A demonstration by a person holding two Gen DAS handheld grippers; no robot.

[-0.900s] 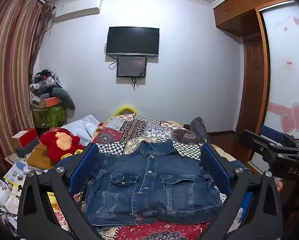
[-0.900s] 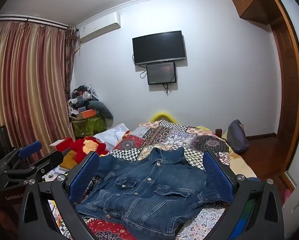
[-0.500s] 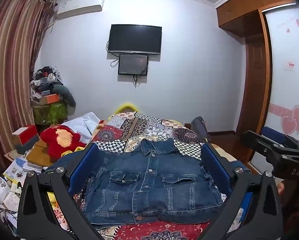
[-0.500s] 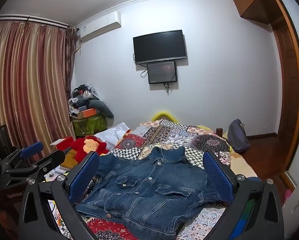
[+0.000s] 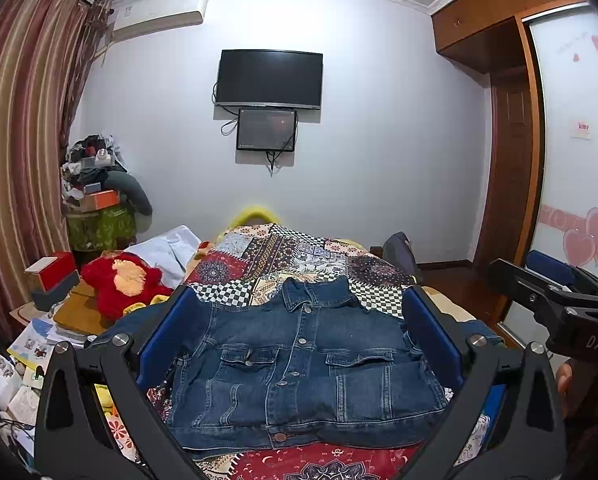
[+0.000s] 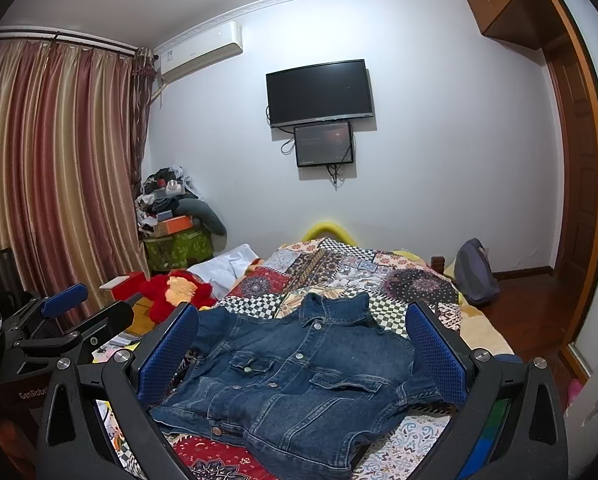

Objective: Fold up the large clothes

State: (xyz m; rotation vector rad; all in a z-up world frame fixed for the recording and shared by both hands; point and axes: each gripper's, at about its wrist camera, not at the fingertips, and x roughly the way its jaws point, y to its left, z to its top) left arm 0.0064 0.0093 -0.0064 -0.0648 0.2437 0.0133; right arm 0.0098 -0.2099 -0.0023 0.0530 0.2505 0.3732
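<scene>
A dark blue denim jacket [image 5: 303, 368] lies front up and buttoned on a patchwork bedspread [image 5: 283, 252], collar toward the far wall, sleeves tucked at its sides. It also shows in the right wrist view [image 6: 299, 376]. My left gripper [image 5: 299, 320] is open and empty, held above the jacket's near side, its blue pads framing the jacket. My right gripper [image 6: 301, 330] is open and empty too, above the jacket. The right gripper shows at the right edge of the left wrist view [image 5: 555, 300]; the left gripper shows at the left edge of the right wrist view [image 6: 71, 320].
A red plush toy [image 5: 123, 280] and white cloth [image 5: 163, 248] lie left of the bed. Boxes and papers [image 5: 35, 344] clutter the left floor. A dark backpack [image 6: 475, 272] sits at the bed's right. A wardrobe [image 5: 511, 152] stands at right.
Both grippers have tilted or shifted slightly, so the room sits a little higher in view. The jacket has not moved. Both grippers stay open.
</scene>
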